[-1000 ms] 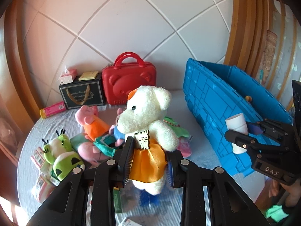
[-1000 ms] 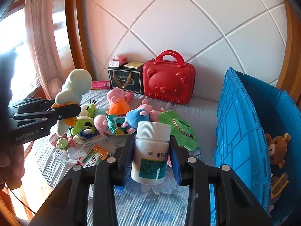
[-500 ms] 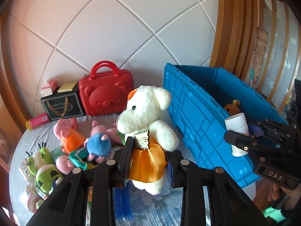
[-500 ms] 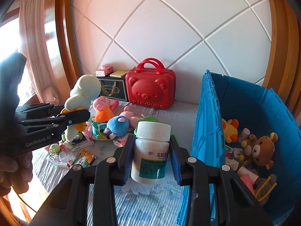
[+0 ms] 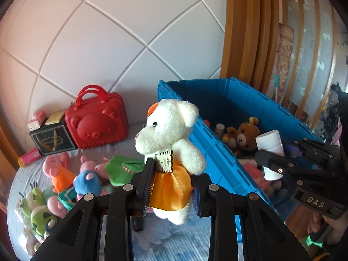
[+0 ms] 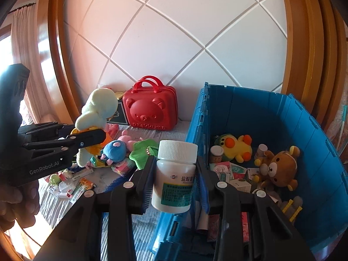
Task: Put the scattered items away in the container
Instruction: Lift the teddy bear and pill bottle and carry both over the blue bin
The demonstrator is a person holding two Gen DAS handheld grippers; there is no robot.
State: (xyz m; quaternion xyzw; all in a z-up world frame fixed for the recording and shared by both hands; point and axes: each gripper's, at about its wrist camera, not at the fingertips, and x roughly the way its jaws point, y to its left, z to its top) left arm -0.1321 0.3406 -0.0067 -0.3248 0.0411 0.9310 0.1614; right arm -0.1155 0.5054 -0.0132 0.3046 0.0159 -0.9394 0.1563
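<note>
My left gripper point(image 5: 171, 187) is shut on a white teddy bear in an orange skirt point(image 5: 171, 143), held in the air left of the blue crate point(image 5: 208, 152). My right gripper point(image 6: 175, 187) is shut on a white pill bottle point(image 6: 175, 174), held over the crate's near left rim point(image 6: 195, 117). The right gripper with the bottle point(image 5: 270, 150) also shows in the left wrist view, above the crate. The left gripper with the bear point(image 6: 95, 113) also shows in the right wrist view. Scattered plush toys point(image 5: 87, 178) and small boxes point(image 6: 74, 187) lie on the bed.
Inside the crate lie a brown bear point(image 6: 280, 167), a yellow duck point(image 6: 235, 145), small bottles and boxes. A red bear-face case point(image 5: 97, 121) and a black gift box point(image 5: 51, 140) stand against the quilted wall. Green frog plushes point(image 5: 39, 213) lie at the left.
Both grippers moved right and up toward the crate with their loads. The crate's inside has come into view in both cameras. The pill bottle now hangs over the crate's rim.
</note>
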